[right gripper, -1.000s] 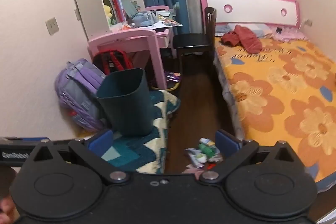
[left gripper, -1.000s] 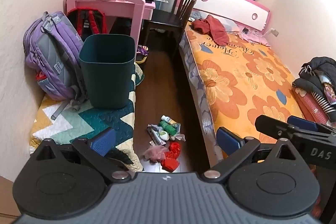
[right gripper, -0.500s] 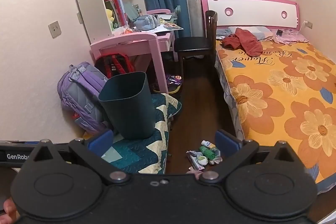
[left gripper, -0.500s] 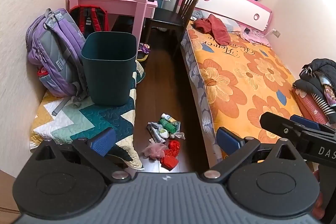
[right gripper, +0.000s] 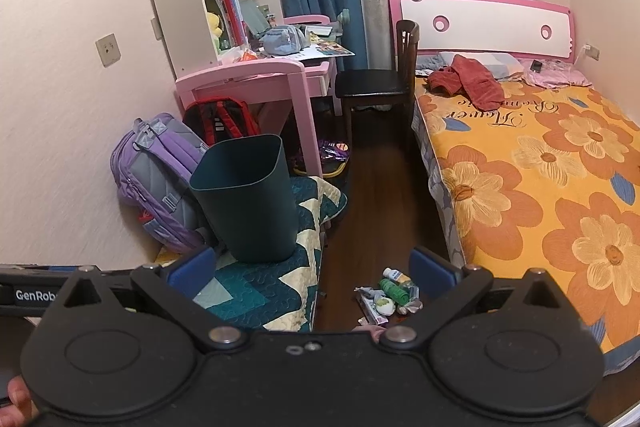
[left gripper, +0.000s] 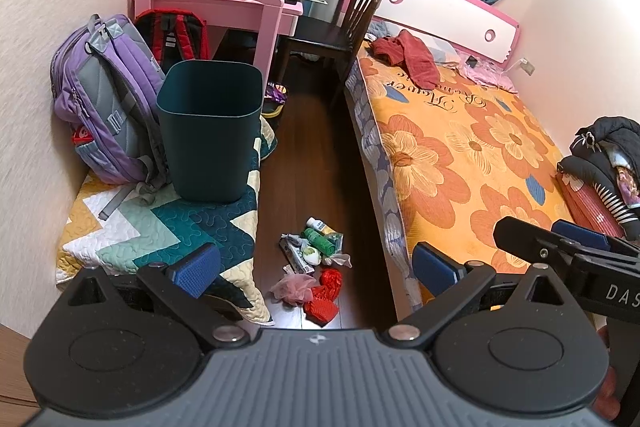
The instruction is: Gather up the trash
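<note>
A dark teal bin [left gripper: 210,131] stood upright on the zigzag quilt [left gripper: 160,227]. Right of it, on the wood floor [left gripper: 316,155], lay the trash pile [left gripper: 314,263]: green bottle, tubes, red and pink wrappers. The left gripper [left gripper: 316,267] and right gripper [right gripper: 310,267] gaped wide, holding nothing.

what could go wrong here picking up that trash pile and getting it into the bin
1. The trash pile is small mixed pieces lying close together, including a green bottle and red wrappers; one pinch may scatter or drop some.
2. The dark green bin stands on a soft quilted mat beside a purple backpack; a bump could tip it.
3. Left gripper and right gripper are both open and close together, so they might collide.
</note>
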The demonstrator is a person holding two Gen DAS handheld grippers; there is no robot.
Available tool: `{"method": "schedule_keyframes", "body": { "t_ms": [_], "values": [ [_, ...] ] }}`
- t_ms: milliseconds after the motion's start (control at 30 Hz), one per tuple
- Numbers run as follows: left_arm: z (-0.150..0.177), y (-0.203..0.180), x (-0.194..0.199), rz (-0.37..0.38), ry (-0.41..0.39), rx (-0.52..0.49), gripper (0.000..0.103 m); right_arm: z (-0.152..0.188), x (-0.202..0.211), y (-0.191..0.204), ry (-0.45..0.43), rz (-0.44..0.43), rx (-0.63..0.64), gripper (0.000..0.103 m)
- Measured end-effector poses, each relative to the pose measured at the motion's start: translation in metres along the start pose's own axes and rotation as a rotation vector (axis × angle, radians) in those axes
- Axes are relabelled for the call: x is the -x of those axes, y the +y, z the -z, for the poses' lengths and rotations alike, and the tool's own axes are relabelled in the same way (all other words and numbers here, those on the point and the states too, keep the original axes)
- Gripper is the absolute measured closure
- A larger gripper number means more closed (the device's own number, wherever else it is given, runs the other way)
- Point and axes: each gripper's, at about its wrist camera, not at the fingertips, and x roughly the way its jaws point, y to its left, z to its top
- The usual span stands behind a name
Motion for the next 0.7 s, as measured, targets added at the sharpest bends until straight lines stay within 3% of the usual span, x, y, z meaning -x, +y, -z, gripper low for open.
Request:
{"method": "schedule_keyframes", "body": {
  "t_ms": [700],
  "values": [
    [-0.011,-0.006,-0.002,0.012,-0.01,-0.005,0.0,-0.007,0.0,-0.006,-0.018,0.003,0.013,0.001]
  ]
}}
